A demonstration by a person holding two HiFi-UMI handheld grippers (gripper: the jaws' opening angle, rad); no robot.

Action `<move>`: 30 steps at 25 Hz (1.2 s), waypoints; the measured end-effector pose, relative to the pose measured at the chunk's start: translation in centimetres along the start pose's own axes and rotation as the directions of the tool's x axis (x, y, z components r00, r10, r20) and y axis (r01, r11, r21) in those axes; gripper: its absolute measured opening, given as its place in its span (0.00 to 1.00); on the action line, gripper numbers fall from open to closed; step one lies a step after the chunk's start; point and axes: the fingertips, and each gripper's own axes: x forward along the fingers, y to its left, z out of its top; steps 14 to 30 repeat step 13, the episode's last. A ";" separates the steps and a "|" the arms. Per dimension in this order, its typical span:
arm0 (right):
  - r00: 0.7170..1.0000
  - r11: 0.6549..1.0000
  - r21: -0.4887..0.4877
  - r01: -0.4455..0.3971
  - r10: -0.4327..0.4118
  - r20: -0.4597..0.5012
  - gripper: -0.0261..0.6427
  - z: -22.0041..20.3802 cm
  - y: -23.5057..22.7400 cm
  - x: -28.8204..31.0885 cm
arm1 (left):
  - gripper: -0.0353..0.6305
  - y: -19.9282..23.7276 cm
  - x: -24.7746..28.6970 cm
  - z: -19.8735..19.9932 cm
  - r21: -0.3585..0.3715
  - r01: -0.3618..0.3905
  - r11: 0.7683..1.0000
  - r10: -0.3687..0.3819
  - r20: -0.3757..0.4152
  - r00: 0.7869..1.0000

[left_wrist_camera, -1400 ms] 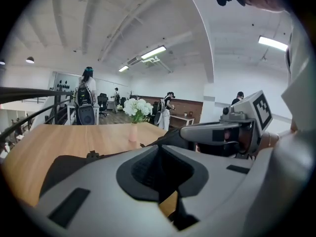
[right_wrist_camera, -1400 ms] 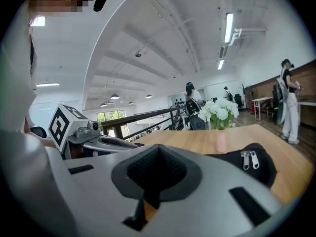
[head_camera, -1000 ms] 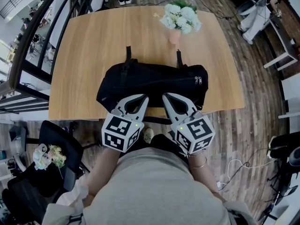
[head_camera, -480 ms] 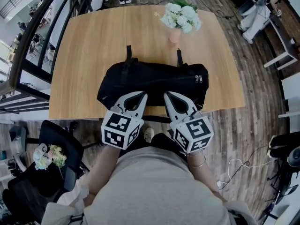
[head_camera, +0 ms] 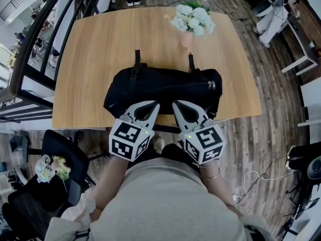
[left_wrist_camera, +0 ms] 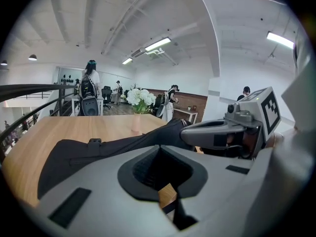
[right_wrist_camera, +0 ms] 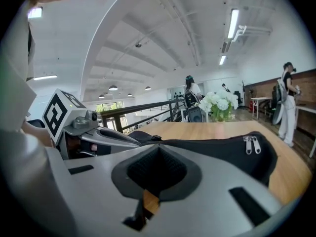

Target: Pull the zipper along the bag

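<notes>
A black bag (head_camera: 163, 90) lies across the wooden table (head_camera: 100, 49) near its front edge. Two silver zipper pulls (head_camera: 212, 85) hang together at its right end, and they also show in the right gripper view as zipper pulls (right_wrist_camera: 249, 143). My left gripper (head_camera: 155, 106) and right gripper (head_camera: 175, 105) sit side by side at the bag's near side, their tips close together. Both are shut with nothing between the jaws. In the left gripper view the left gripper (left_wrist_camera: 159, 148) points over the bag (left_wrist_camera: 94, 149). The right gripper (right_wrist_camera: 158, 150) looks along the bag (right_wrist_camera: 222, 149).
A pink vase of white flowers (head_camera: 192, 20) stands on the far side of the table behind the bag. A black railing (head_camera: 35, 44) runs along the left. A chair with a bouquet (head_camera: 50, 167) stands at the lower left. People stand in the background.
The right gripper has drifted slightly to the left. The left gripper and the bag stay almost where they were.
</notes>
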 end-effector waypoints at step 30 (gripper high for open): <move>0.999 1.000 0.004 0.004 -0.004 -0.032 0.05 -1.3 -0.1 0.1 | 0.09 0.5 -0.3 -0.7 0.001 -0.020 1.000 0.020 -0.014 1.000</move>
